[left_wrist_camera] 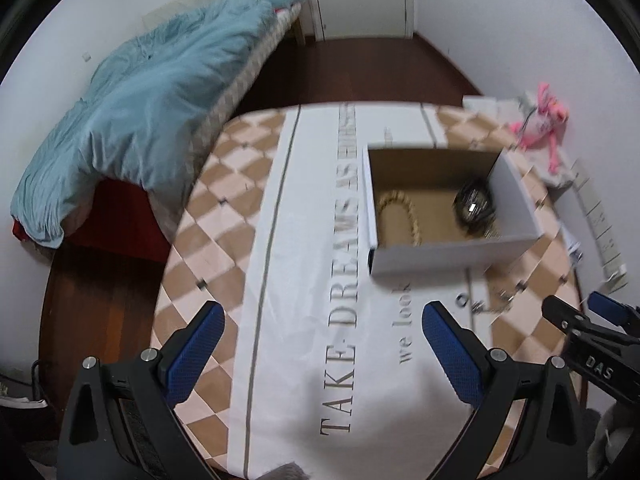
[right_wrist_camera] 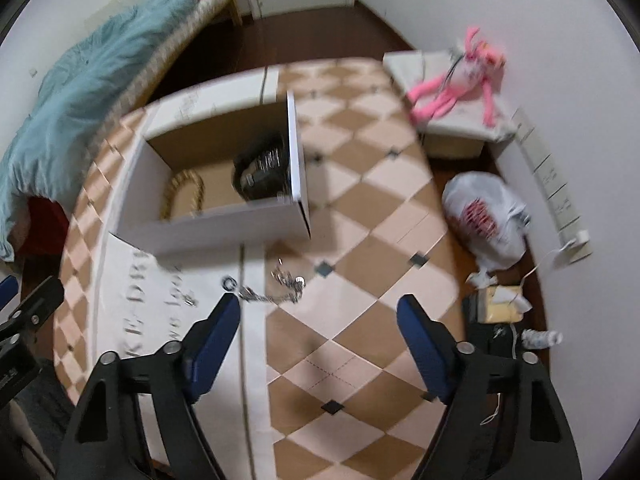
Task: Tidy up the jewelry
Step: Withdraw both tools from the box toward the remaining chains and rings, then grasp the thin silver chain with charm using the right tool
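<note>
A white cardboard box stands open on the table. Inside lie a gold bead necklace and a dark metal watch. A silver chain with a small ring lies on the tablecloth just in front of the box. My left gripper is open and empty above the tablecloth, left of the chain. My right gripper is open and empty, just short of the chain; it also shows at the right in the left wrist view.
The round table has a checkered cloth with a white lettered runner. A bed with a blue blanket is at the left. A pink plush toy, a white plastic bag and clutter lie at the right by the wall.
</note>
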{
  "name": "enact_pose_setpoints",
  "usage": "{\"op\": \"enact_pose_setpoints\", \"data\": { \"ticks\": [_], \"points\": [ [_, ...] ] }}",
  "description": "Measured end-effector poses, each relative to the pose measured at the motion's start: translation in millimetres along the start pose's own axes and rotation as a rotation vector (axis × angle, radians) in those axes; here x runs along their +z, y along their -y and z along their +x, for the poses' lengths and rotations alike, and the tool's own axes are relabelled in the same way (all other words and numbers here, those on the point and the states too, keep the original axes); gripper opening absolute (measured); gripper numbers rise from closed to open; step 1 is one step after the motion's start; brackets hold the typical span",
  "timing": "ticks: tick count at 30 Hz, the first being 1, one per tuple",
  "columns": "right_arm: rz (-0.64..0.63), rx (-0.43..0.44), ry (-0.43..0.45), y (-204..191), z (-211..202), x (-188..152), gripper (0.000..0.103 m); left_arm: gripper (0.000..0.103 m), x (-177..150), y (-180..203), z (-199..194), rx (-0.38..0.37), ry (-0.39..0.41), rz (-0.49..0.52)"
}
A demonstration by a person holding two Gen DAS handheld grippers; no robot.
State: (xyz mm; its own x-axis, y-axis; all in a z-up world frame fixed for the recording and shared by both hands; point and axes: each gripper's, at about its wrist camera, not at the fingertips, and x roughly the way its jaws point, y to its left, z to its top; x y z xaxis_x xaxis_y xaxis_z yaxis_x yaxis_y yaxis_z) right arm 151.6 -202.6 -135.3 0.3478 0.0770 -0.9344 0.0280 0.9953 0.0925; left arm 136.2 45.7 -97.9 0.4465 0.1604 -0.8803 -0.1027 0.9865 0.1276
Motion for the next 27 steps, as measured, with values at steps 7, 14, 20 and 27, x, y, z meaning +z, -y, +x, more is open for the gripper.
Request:
{"op": "enact_pose_setpoints", "data": {
  "ticks": [7, 14, 20, 27],
  "points": [
    [-0.049, -0.008, -0.005, -5.8, 55.1, -5.6, 0.069, 0.101, -12.5, 9.6, 38.9, 0.024, -0.091, 0.025],
    [-0.137, -0.014, 0.002, -19.8, 67.9, -9.6, 0.000, 0.101, -13.3, 15.1, 49.1, 0.022, -0.115, 0.036],
    [-0.057, 0.056, 0.011, -4.6, 49.2, -16.2, 0.000, 0.101, -16.5, 28.1, 53.4, -0.025, -0.130, 0.047],
    [0.033, 0.083, 0.051, 25.1, 17.7, -25.6, 0.000, 0.097, -22.7, 58.3, 60.1, -0.142, -0.155, 0.074]
  ]
}}
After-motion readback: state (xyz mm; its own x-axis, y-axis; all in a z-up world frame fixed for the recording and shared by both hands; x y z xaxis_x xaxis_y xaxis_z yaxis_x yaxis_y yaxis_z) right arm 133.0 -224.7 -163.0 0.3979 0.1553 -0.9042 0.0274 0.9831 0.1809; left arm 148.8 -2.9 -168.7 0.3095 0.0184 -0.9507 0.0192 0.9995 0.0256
